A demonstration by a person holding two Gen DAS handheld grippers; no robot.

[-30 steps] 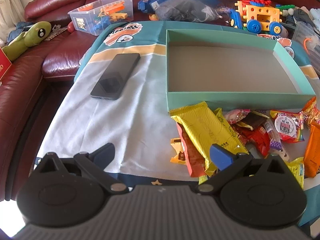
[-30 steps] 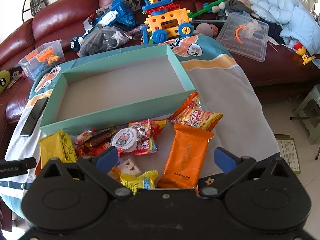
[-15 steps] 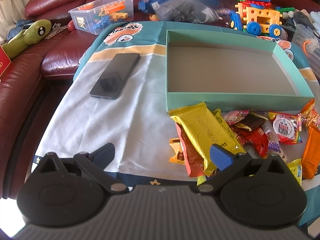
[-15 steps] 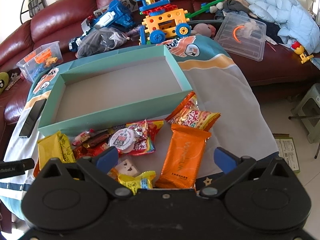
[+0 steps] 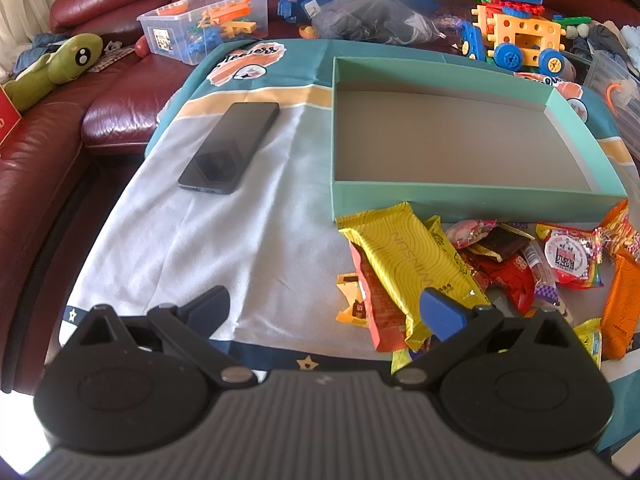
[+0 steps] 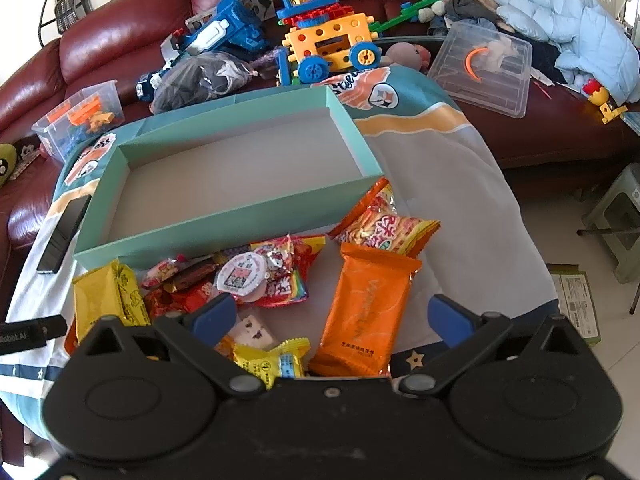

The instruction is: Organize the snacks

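An empty teal box (image 5: 472, 198) (image 6: 224, 220) stands on a cloth-covered table. A heap of wrapped snacks lies in front of it: a long yellow bar (image 5: 404, 256), a red pack under it (image 5: 380, 312), an orange pack (image 6: 368, 312) (image 5: 624, 300), an orange-red noodle pack (image 6: 384, 220), a round-labelled candy bag (image 6: 256, 276) (image 5: 568, 256) and a small yellow sweet (image 6: 276, 360). My left gripper (image 5: 324, 308) is open and empty, low over the cloth left of the heap. My right gripper (image 6: 328, 314) is open and empty, with the orange pack between its fingers' line.
A black phone (image 5: 230, 148) lies on the cloth left of the box. Building-block toys (image 6: 328, 48), a clear bin of bricks (image 5: 208, 20), a clear lid (image 6: 484, 68) and a green plush (image 5: 56, 68) crowd the red sofa behind. The table's edge runs just under both grippers.
The left view has shifted slightly, with the heap sliding a little leftward in frame. The right gripper has drifted a little, the box moving left in its view. Both stay open.
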